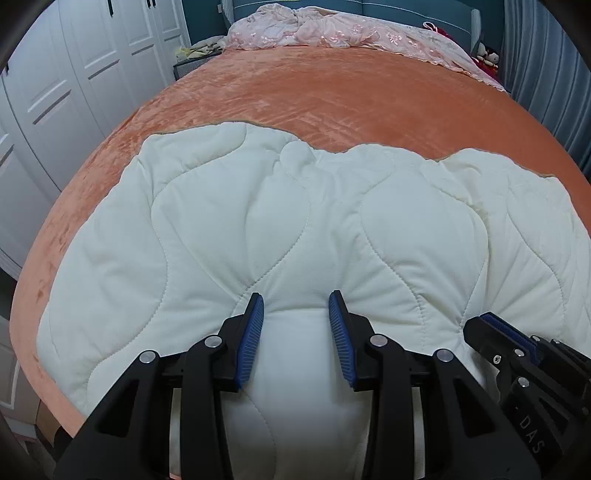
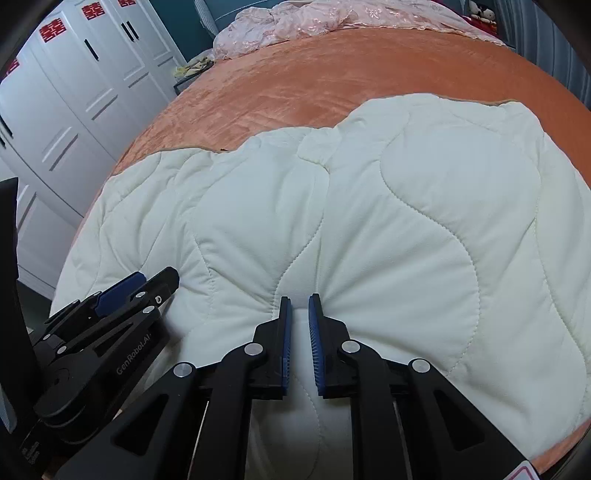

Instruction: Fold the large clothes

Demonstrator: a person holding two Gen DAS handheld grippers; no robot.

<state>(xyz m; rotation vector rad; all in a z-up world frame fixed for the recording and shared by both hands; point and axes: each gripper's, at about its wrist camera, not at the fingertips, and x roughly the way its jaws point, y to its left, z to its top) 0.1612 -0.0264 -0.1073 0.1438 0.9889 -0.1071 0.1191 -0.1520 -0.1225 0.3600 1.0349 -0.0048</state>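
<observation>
Across the lower frame: a white quilted blanket (image 1: 295,221) lies spread on an orange bedspread (image 1: 314,92), its far edge rumpled.
Left gripper (image 1: 295,306): jaws moderately apart, a thick bunch of the blanket's near edge between the blue pads, fabric puckering toward them.
Right gripper (image 2: 299,306): jaws nearly together, a narrow fold of blanket between them; cannot tell if the pads press it.
Spacing: the two grippers sit just beside each other.
Upper frame: pink lace bedding (image 1: 332,29) heaped there.
Upper left: white wardrobe doors (image 1: 74,74).
</observation>
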